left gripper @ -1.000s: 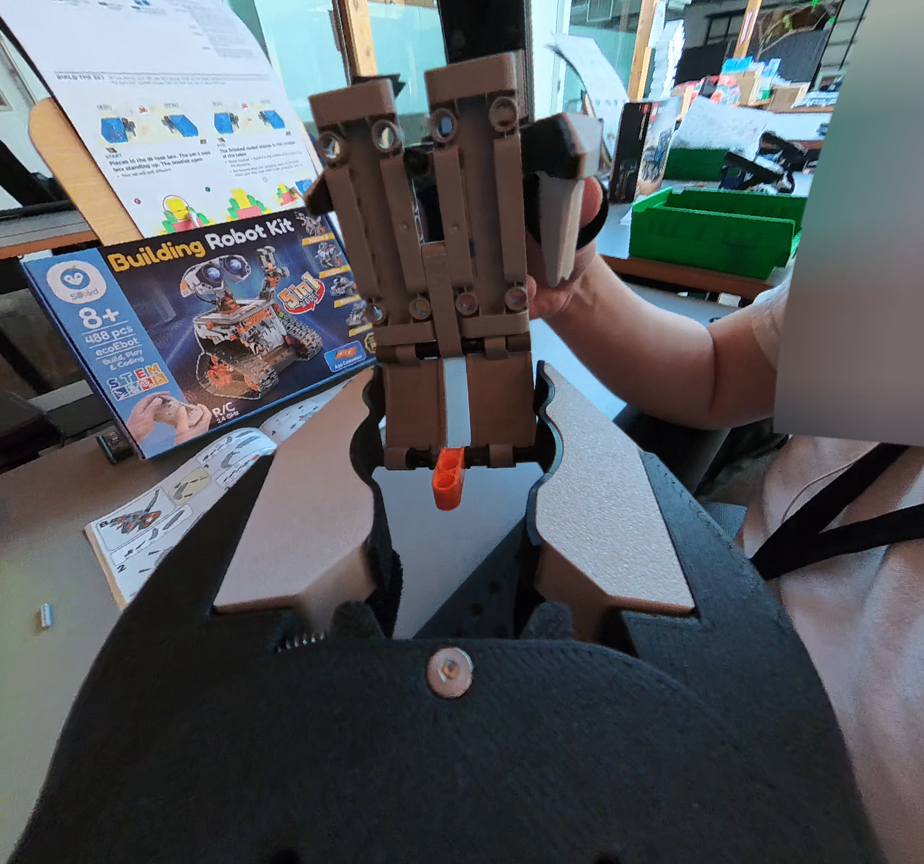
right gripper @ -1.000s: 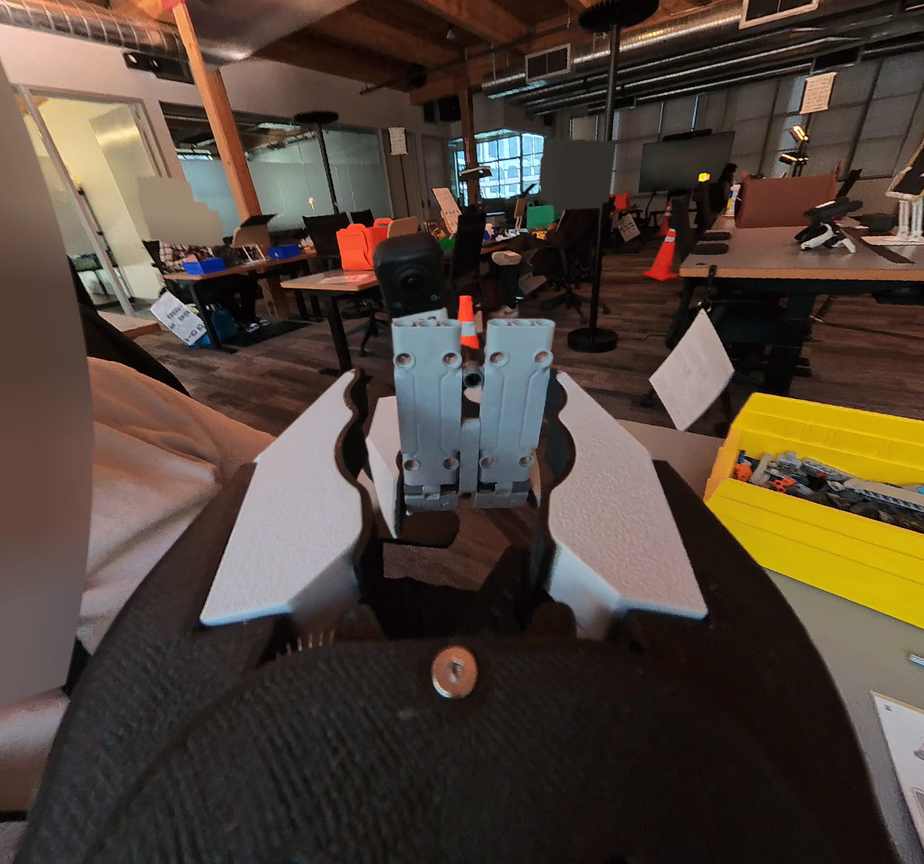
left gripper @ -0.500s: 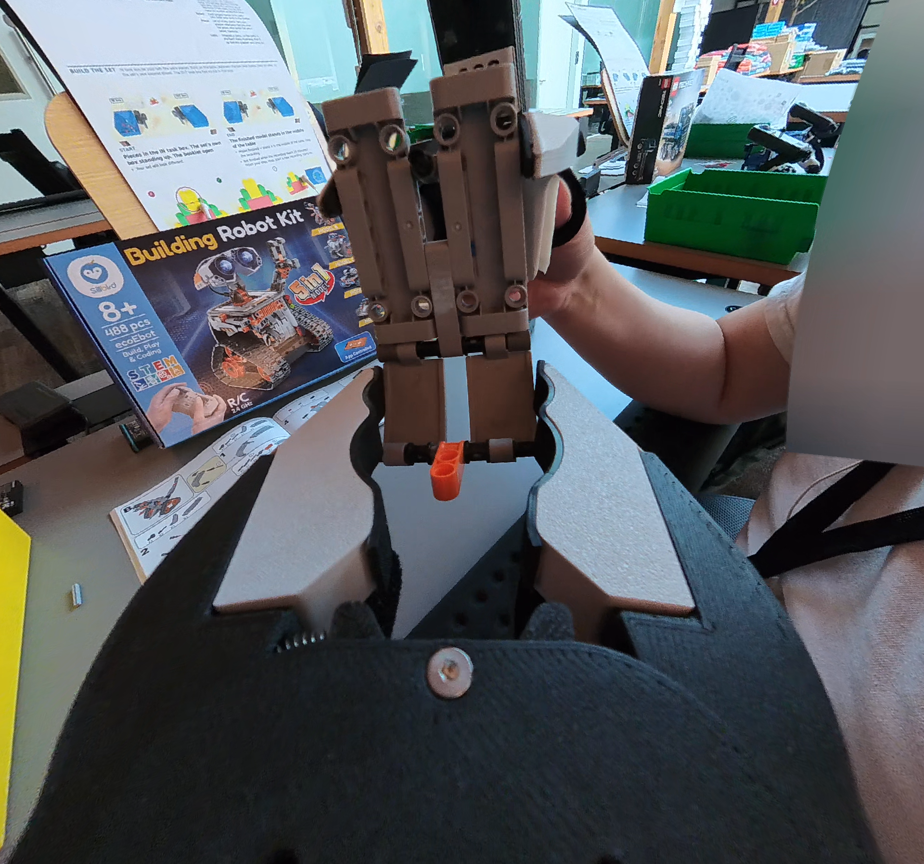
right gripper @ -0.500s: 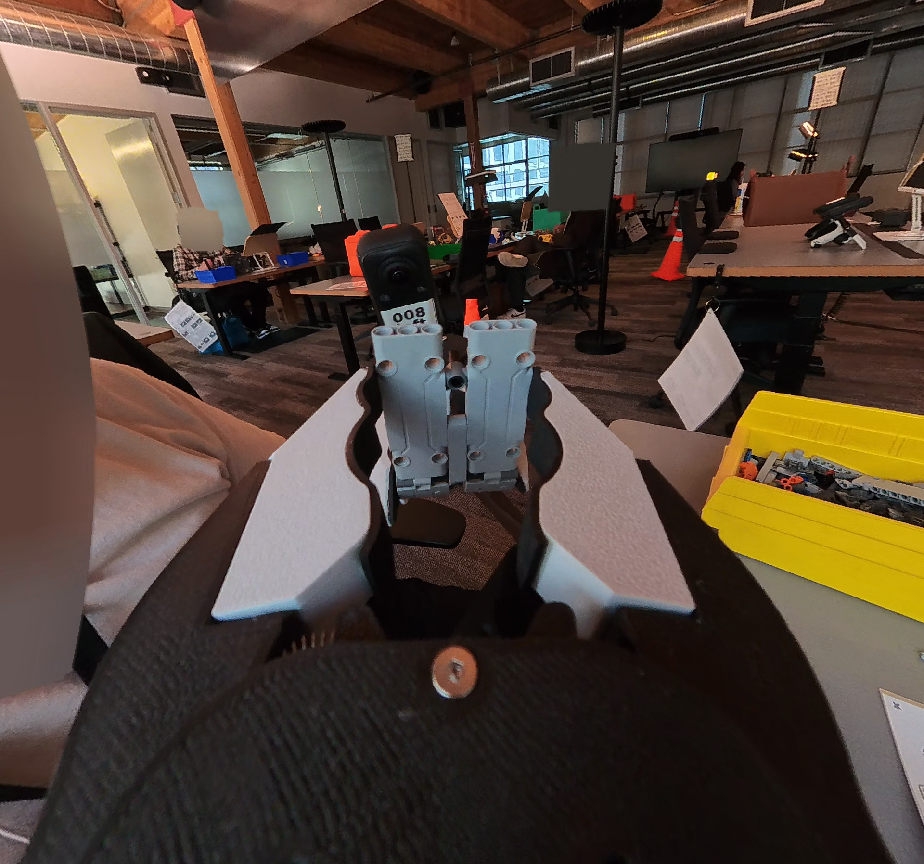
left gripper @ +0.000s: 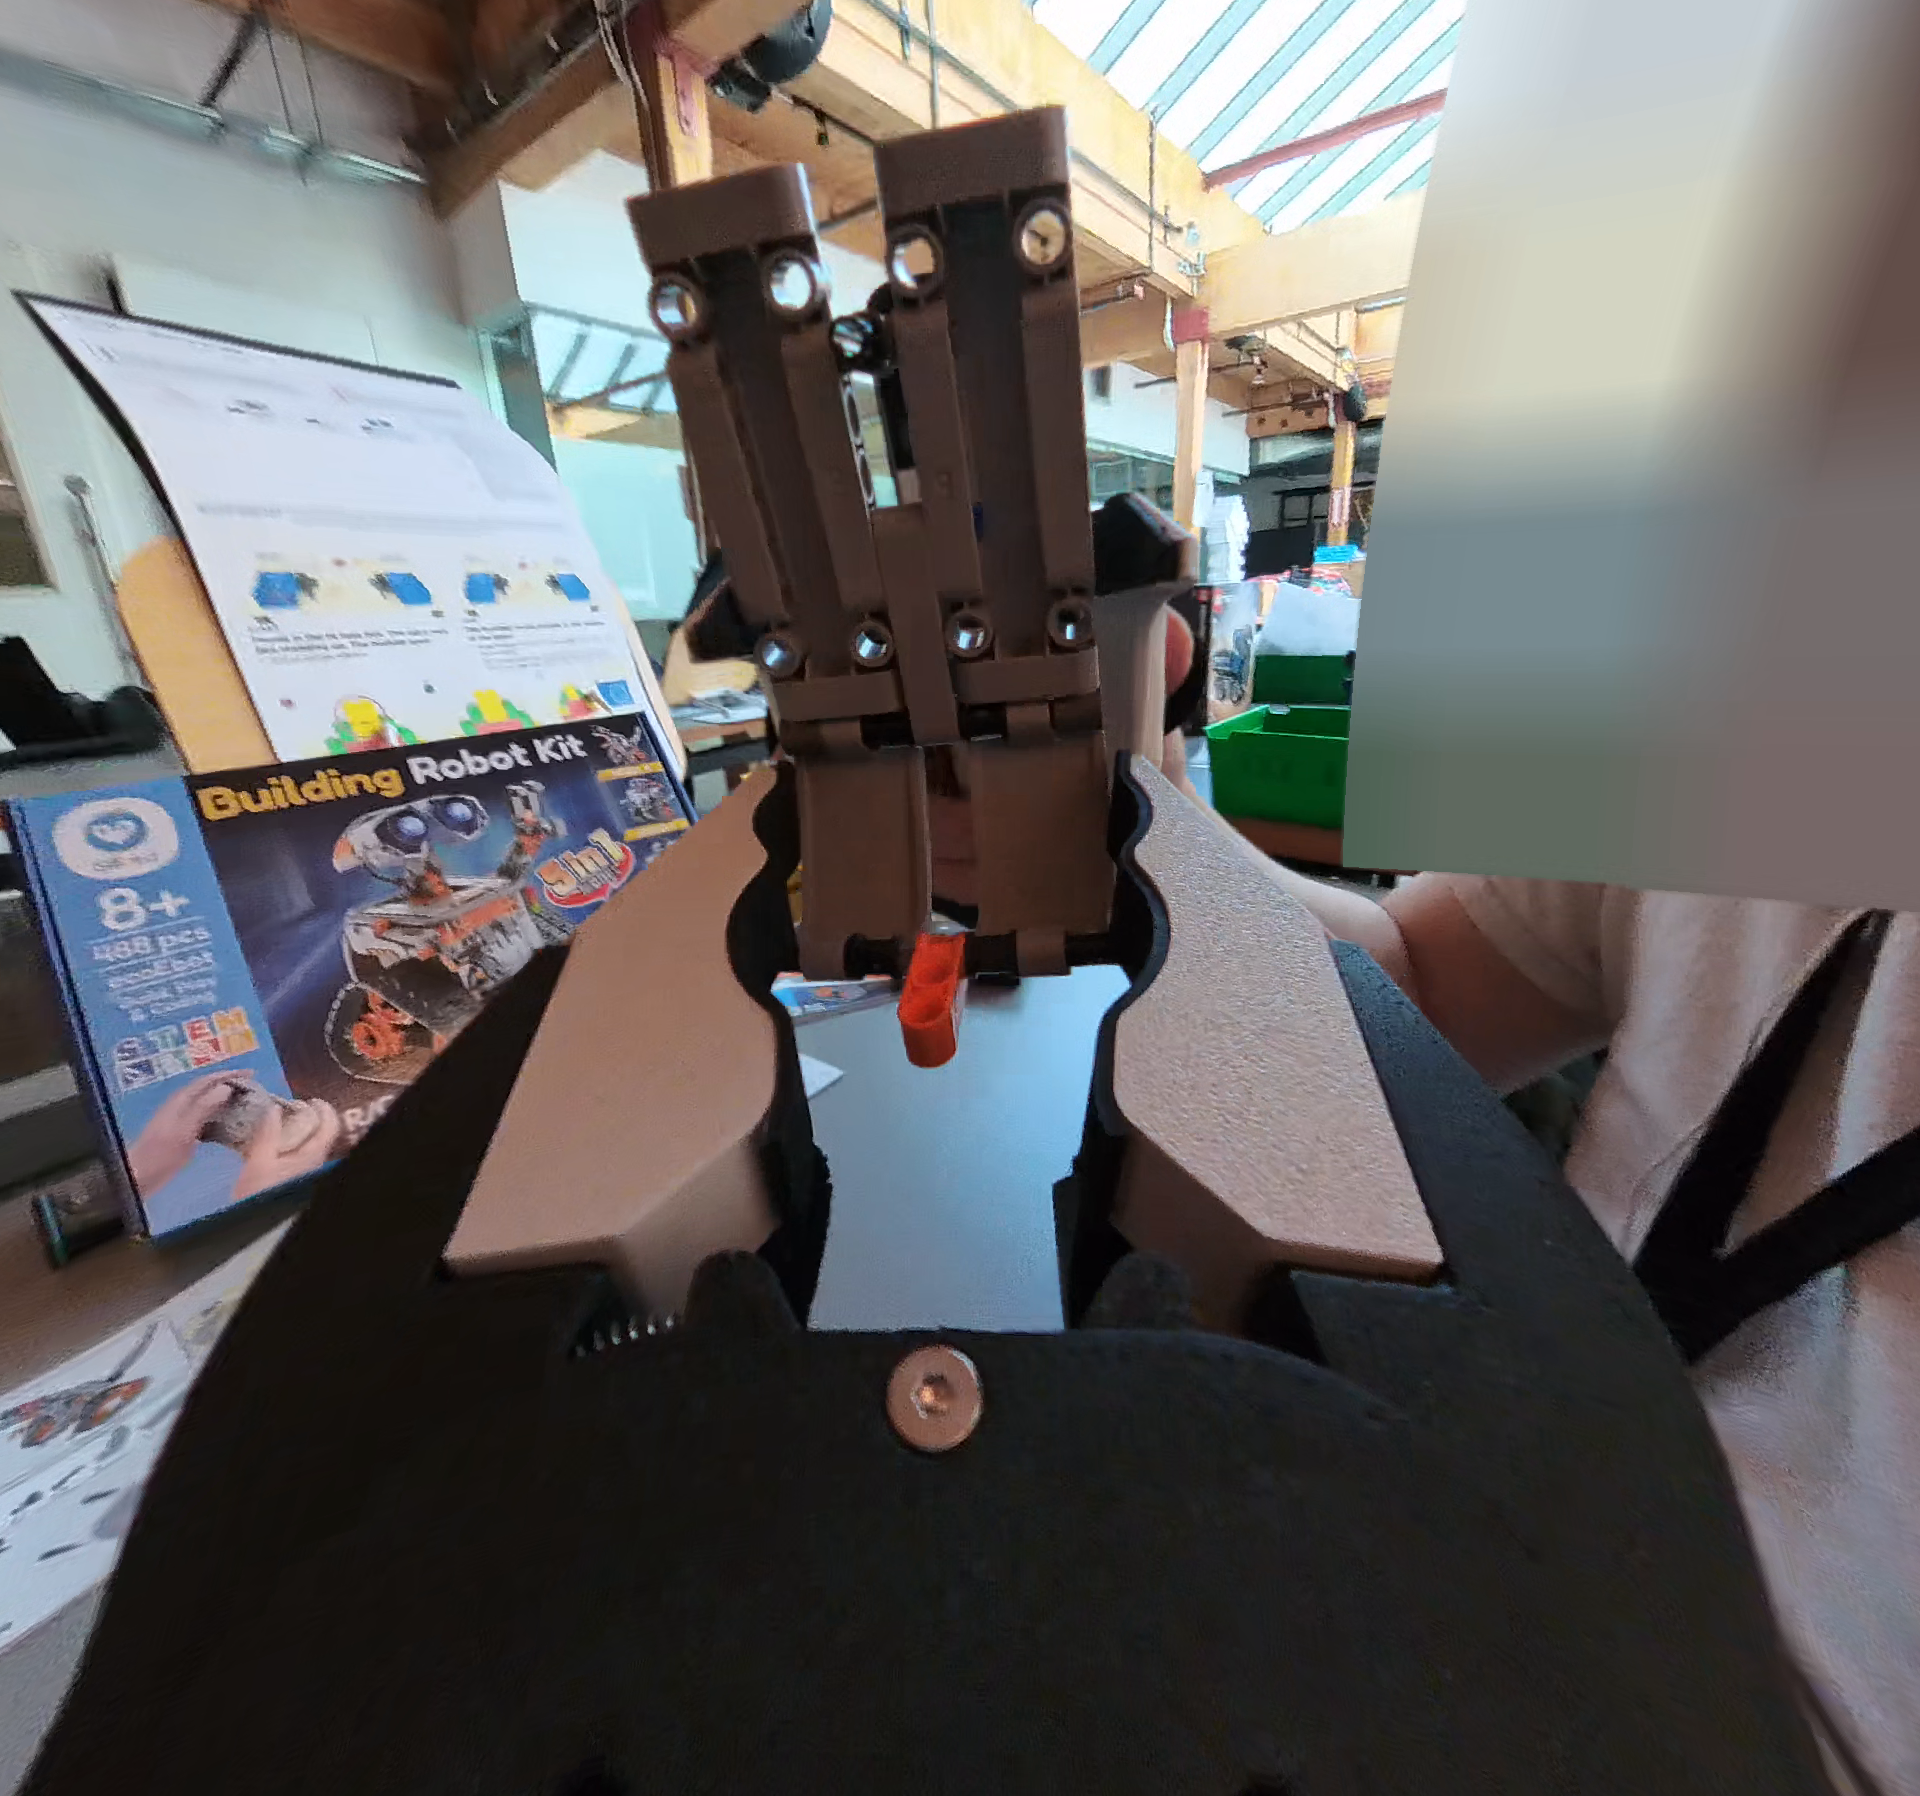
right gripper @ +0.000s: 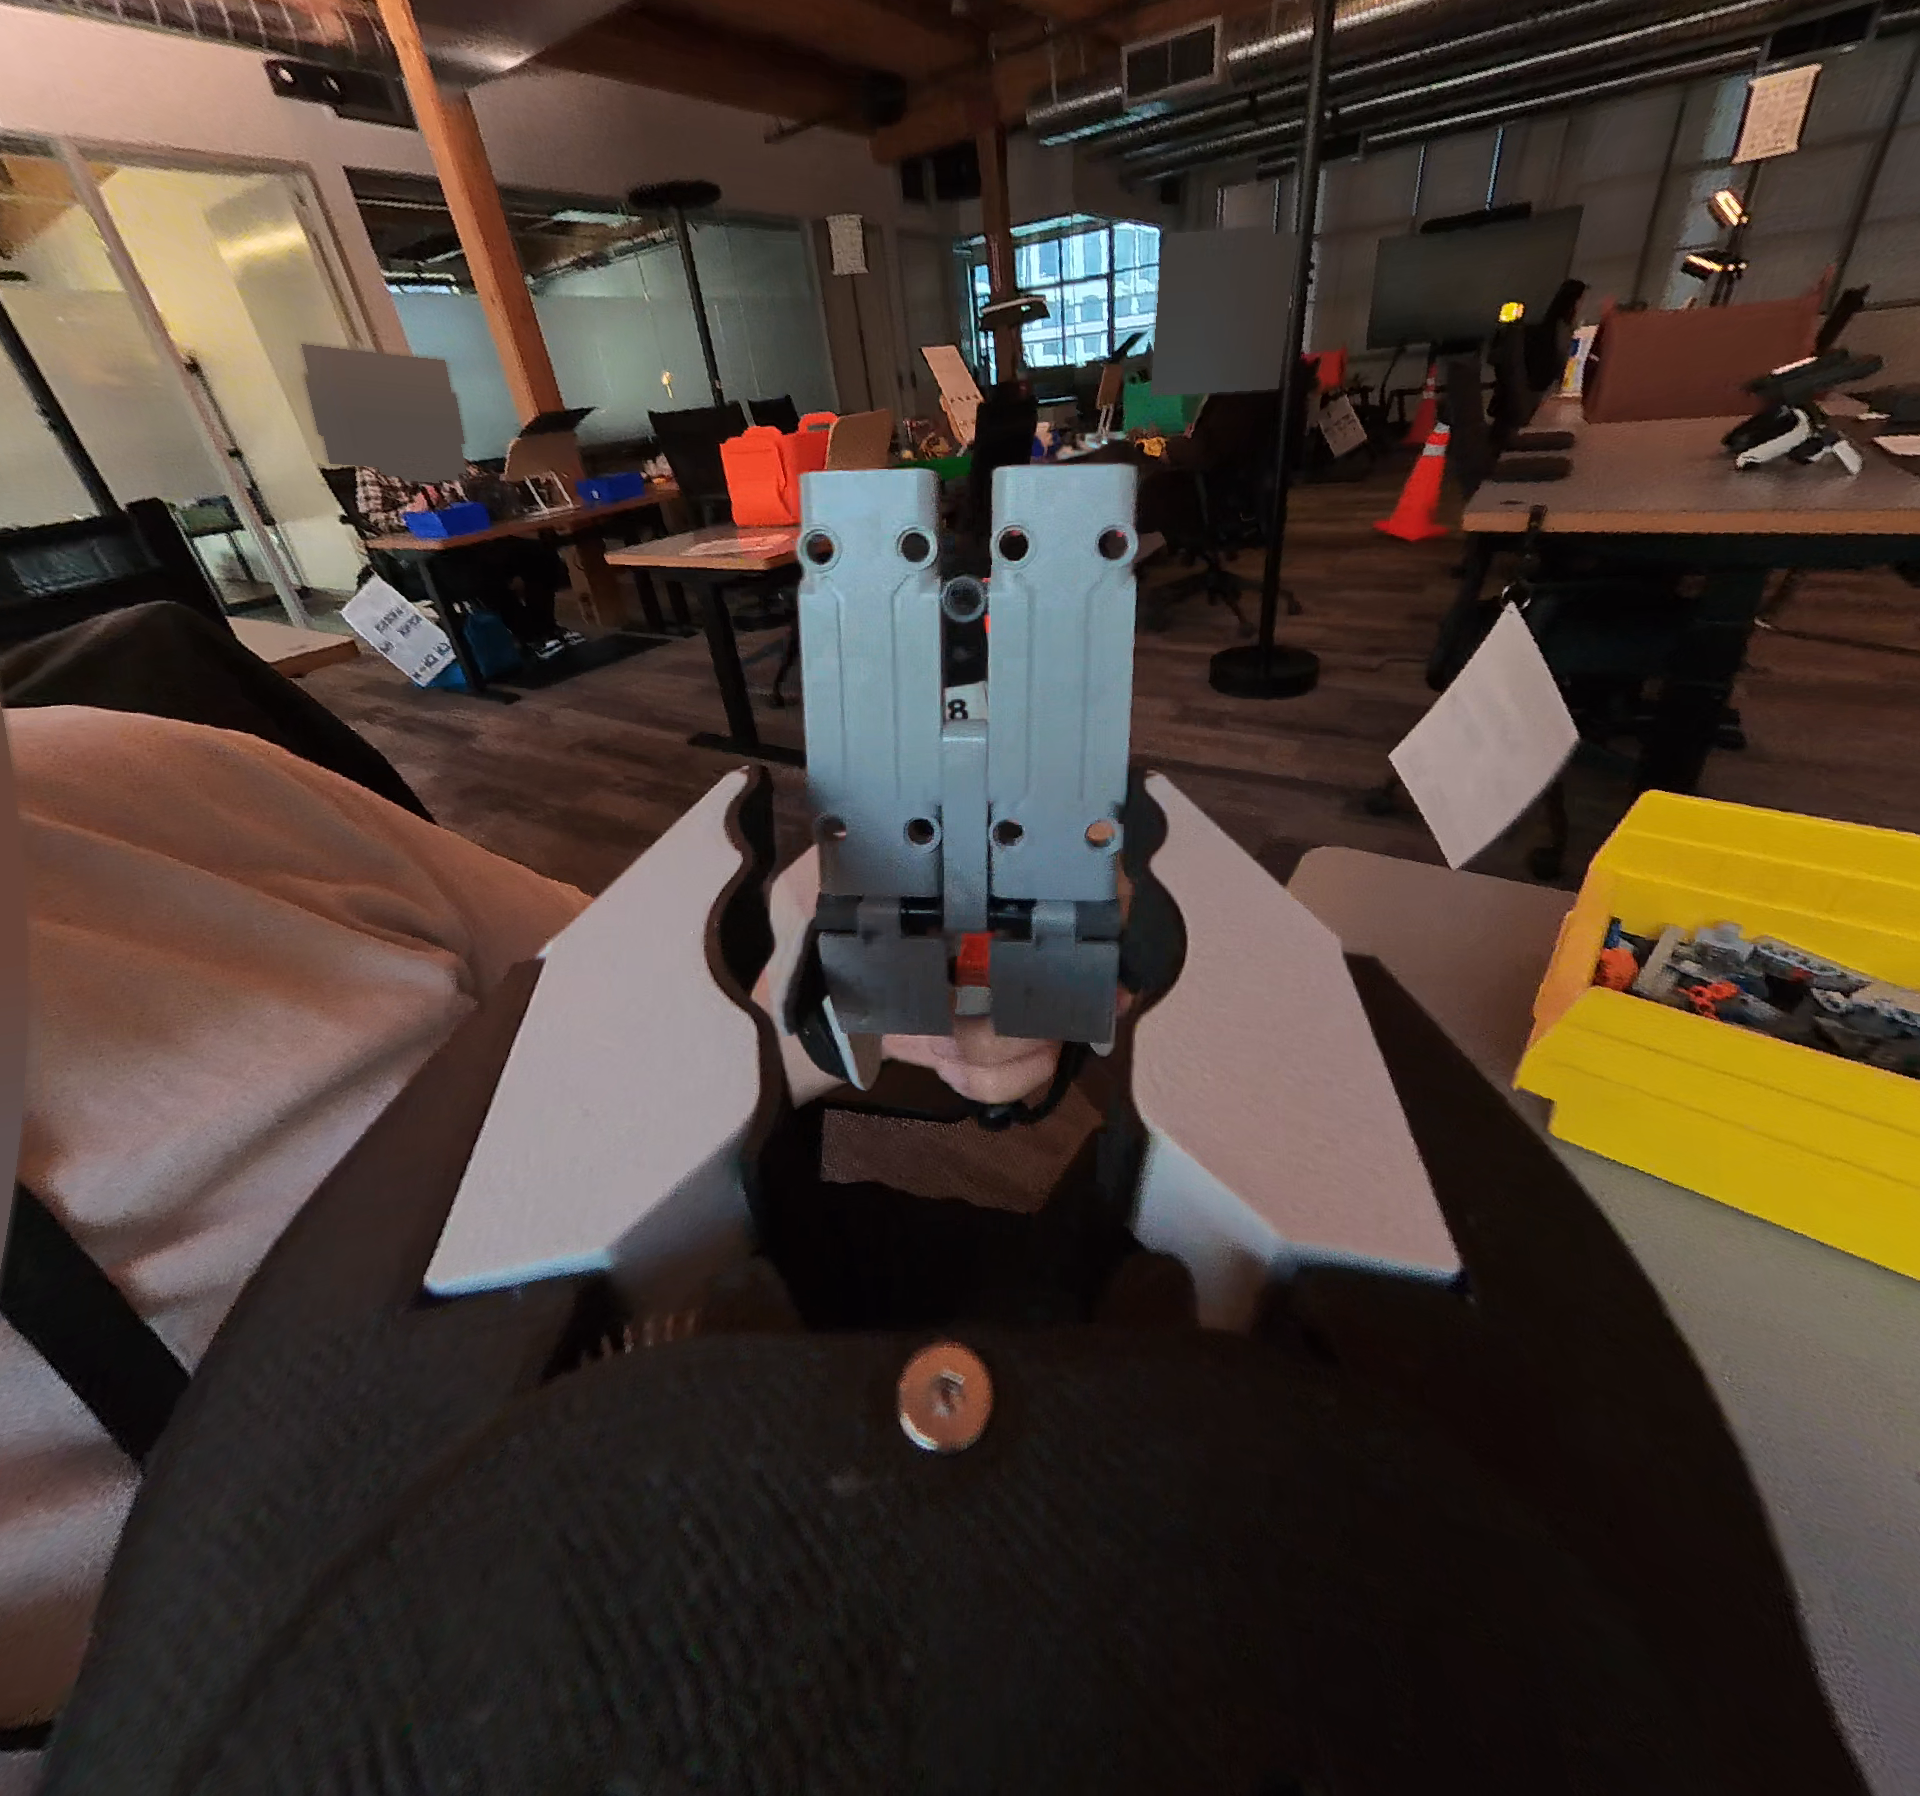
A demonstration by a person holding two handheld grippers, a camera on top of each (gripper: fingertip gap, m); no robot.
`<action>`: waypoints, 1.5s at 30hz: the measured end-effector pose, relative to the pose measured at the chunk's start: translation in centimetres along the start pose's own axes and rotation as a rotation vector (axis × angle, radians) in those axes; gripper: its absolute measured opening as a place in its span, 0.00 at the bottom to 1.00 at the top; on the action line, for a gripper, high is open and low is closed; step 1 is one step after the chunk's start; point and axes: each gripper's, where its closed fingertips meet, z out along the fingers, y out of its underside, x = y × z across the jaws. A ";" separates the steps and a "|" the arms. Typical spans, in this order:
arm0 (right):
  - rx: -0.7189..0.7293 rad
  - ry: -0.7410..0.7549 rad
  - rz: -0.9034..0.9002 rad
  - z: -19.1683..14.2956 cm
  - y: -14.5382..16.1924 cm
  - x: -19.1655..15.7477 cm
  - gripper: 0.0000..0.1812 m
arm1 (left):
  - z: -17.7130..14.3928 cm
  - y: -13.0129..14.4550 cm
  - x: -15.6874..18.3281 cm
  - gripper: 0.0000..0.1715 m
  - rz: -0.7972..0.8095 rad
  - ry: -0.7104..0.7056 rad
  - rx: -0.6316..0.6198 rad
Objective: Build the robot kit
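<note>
Left wrist view shows the left gripper (left gripper: 951, 853) clenched on the lower end of a grey brick assembly (left gripper: 894, 541), an orange peg (left gripper: 932, 996) hanging beneath, with a toy kit box (left gripper: 312, 946) behind on the table. The right gripper (right gripper: 961, 899) grasps the same assembly (right gripper: 961, 697) from the opposite side, near a yellow bin (right gripper: 1704, 1112) of parts.
</note>
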 end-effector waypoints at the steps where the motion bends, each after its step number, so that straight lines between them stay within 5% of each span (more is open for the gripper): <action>1: -0.011 0.023 -0.009 0.0 0.1 0.2 0.36 | 0.0 0.2 -0.1 0.34 0.013 -0.008 0.004; 9: -0.192 0.227 -0.308 0.1 1.6 1.2 0.32 | 0.4 1.5 -0.2 0.36 0.073 -0.024 -0.069; 11: -0.230 0.261 -0.364 -0.1 1.7 1.4 0.32 | -0.2 0.7 -0.3 0.49 0.103 -0.030 -0.029; 17: -0.322 0.148 -0.455 -0.2 2.9 -0.6 0.32 | -2.0 -3.5 0.8 0.53 0.112 0.042 0.105; 21: -0.369 0.102 -0.458 0.2 3.9 -1.4 0.32 | -0.8 -2.7 2.0 0.39 0.309 0.036 0.011; 28: -0.350 0.143 -0.539 0.5 3.9 -0.9 0.43 | -0.9 -4.1 1.8 0.38 0.361 -0.038 0.068; 31: -0.332 0.161 -0.573 1.0 3.7 -1.0 0.34 | -0.9 -3.9 2.0 0.38 0.348 -0.022 0.070; 42: -0.370 0.200 -0.620 1.6 4.6 -0.1 0.34 | -1.6 -2.8 1.5 0.38 0.338 -0.048 -0.015; 45: -0.368 0.210 -0.591 1.6 4.9 0.4 0.50 | -2.2 -4.6 2.0 0.37 0.298 -0.026 0.107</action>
